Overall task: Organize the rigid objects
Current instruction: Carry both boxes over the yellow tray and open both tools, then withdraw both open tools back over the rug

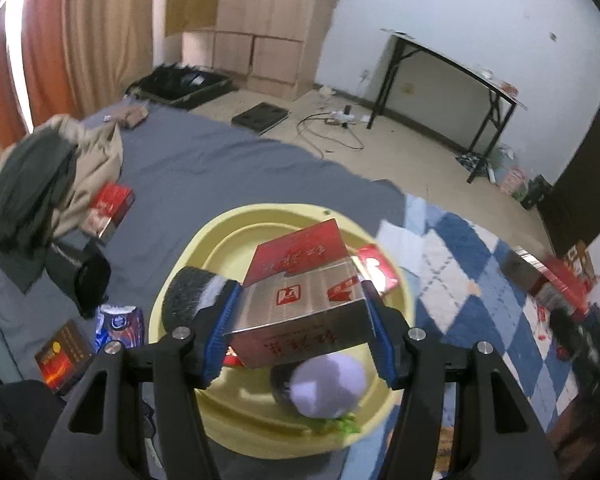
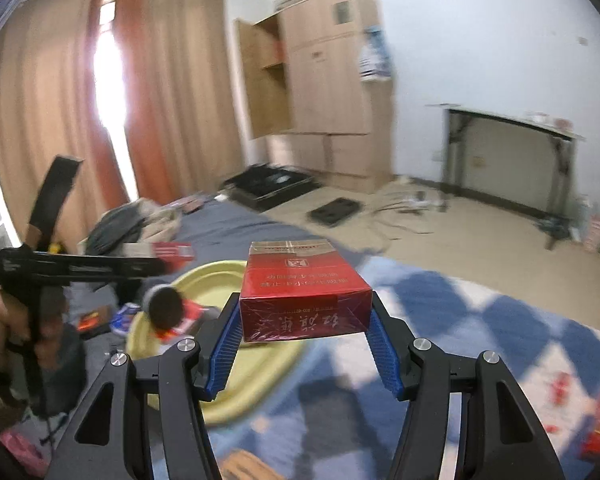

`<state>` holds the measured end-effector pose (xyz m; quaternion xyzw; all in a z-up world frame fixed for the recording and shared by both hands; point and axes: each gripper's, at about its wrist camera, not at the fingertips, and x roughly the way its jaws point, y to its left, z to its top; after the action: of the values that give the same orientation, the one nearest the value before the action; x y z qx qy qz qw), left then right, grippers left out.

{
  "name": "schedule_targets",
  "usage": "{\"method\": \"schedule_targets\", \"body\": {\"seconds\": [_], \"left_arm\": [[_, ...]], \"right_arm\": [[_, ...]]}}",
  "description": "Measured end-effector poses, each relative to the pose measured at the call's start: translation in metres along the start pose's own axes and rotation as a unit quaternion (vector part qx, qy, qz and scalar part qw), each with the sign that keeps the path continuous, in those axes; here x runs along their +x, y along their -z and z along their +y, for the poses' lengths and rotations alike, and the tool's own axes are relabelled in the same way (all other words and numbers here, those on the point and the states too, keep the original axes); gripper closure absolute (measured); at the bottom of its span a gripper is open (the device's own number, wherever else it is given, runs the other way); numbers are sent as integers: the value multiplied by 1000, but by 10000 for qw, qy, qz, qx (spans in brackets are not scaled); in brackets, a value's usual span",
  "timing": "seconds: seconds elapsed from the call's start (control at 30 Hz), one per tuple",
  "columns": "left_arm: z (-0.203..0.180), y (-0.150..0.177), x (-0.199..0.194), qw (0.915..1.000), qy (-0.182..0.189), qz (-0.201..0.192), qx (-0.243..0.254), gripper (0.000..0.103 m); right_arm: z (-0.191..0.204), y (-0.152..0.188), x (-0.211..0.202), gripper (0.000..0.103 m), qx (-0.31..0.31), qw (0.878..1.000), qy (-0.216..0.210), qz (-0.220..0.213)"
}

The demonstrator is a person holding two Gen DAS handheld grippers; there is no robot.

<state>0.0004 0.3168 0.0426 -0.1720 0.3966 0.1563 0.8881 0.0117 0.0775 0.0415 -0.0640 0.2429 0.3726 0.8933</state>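
Silver-and-red cardboard fills the left gripper [image 1: 300, 320], whose blue-padded jaws are clamped on the sides of a silver carton [image 1: 300, 316] with its red lid flap raised, held just above a yellow plastic basin [image 1: 192, 252]. Inside the basin, nearest the camera, lies a pale lilac round object [image 1: 328, 384] with a scrap of green beside it; a dark bristled brush [image 1: 188, 292] rests against the left rim and a small red packet [image 1: 376, 272] sits at the far right. On the other side, the right gripper [image 2: 304, 320] has its jaws closed on a red cigarette pack [image 2: 300, 292], carried over a blue-and-white checked blanket [image 2: 480, 320], with the basin [image 2: 212, 276] down to its left. Beyond, on the grey bedsheet [image 1: 220, 168], another red box [image 1: 110, 208] lies beside a heap of clothes [image 1: 48, 184]. Farther off stand a wooden wardrobe [image 1: 268, 20] and a black folding table [image 1: 452, 76].
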Motion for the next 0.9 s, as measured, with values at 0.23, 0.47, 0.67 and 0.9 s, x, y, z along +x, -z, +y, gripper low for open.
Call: {"method": "schedule_targets", "body": {"seconds": [0.23, 0.47, 0.67, 0.9], "left_arm": [[17, 13, 43, 9991, -78, 425, -24, 43], [10, 10, 50, 9991, 59, 427, 23, 43], [4, 12, 52, 9991, 235, 364, 38, 43], [2, 9, 54, 9982, 349, 454, -181, 29]], "right_arm": [[39, 25, 89, 45, -400, 9963, -356, 671], [47, 35, 134, 45, -485, 9925, -409, 1043], [56, 28, 153, 44, -331, 9919, -465, 1131], [50, 28, 152, 18, -24, 9906, -624, 1214]]}}
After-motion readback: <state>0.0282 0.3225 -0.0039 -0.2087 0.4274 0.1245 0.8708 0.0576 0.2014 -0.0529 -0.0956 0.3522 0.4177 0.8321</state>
